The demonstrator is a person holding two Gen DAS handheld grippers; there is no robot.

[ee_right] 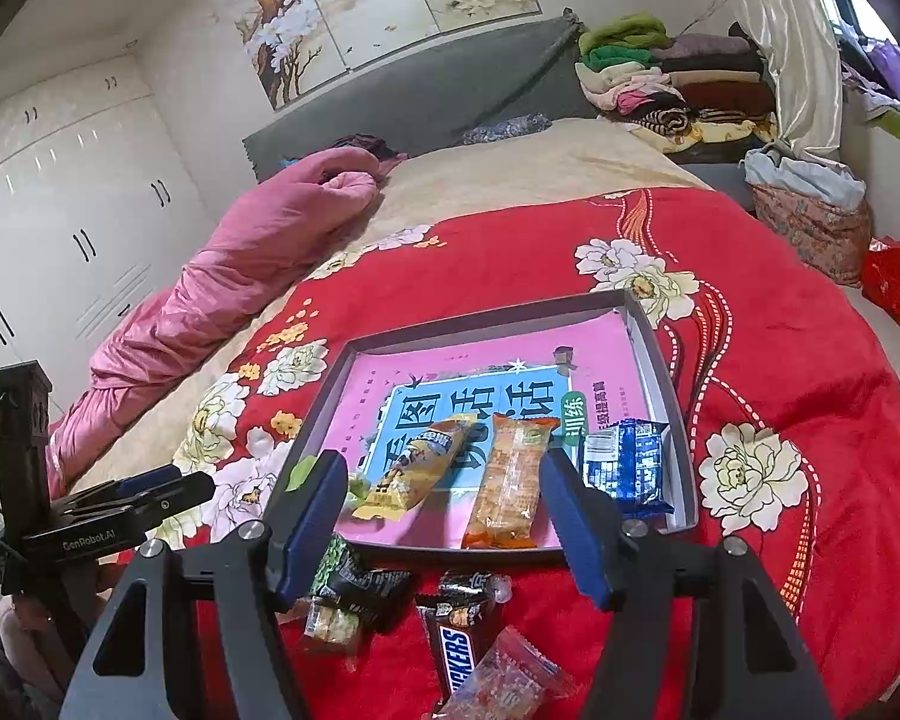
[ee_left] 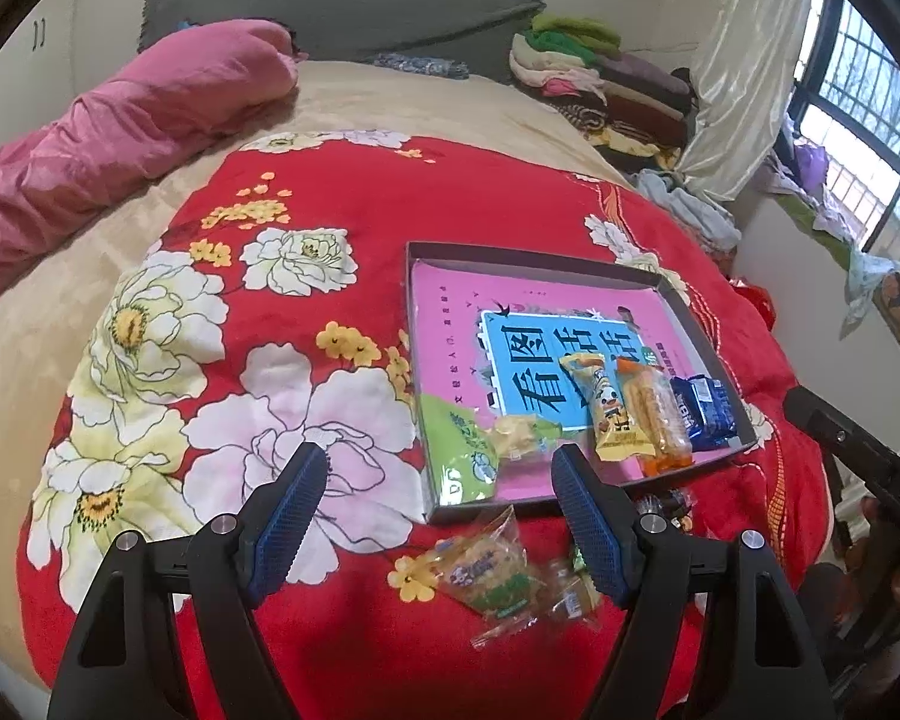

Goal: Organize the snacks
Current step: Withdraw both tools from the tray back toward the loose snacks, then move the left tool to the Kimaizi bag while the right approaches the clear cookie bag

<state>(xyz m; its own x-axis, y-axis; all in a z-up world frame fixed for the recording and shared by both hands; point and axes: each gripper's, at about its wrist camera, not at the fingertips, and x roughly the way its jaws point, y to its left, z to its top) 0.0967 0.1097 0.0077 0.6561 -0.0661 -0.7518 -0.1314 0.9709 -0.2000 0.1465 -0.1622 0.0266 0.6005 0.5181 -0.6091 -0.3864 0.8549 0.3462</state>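
A grey shallow tray [ee_left: 534, 258] lined with a pink book lies on the red flowered bedspread. In it lie a green packet [ee_left: 456, 444], a yellow packet [ee_left: 606, 408], an orange packet [ee_left: 654, 414] and a blue packet [ee_left: 705, 411]. My left gripper [ee_left: 438, 459] hangs open over the tray's near left corner, holding nothing. A clear-wrapped biscuit [ee_left: 492, 570] lies below it on the spread. My right gripper [ee_right: 443, 459] is open above the yellow packet [ee_right: 417, 468] and orange packet [ee_right: 510, 480], its pads clear of both. A Snickers bar [ee_right: 459, 648] and a black-green packet [ee_right: 360, 582] lie outside the tray [ee_right: 660, 372].
A pink quilt [ee_left: 120, 120] runs along the bed's left side. Folded clothes [ee_right: 672, 78] are stacked at the headboard's right. White wardrobes [ee_right: 60, 210] stand at the left, a window [ee_left: 870, 120] at the right. The other gripper's body [ee_right: 120, 510] juts in from the left.
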